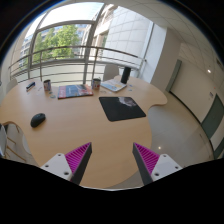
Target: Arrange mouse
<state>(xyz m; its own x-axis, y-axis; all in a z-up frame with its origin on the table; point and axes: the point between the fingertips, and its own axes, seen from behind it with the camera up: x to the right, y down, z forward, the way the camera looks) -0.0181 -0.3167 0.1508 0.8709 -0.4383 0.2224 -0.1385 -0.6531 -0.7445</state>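
A black mouse (38, 119) lies on the light wooden table (85, 125), far to the left of my fingers. A black mouse pad (121, 107) lies ahead of the fingers, slightly to the right. My gripper (112, 160) is held above the table's near edge. Its fingers (77, 159) are wide apart with nothing between them, and the magenta pads face each other.
At the far side of the table stand a white keyboard (113, 86), a colourful flat item (72, 91), two small dark cylinders (47, 86) and a black speaker (125, 74). A chair (10, 140) stands at the left. Large windows lie behind.
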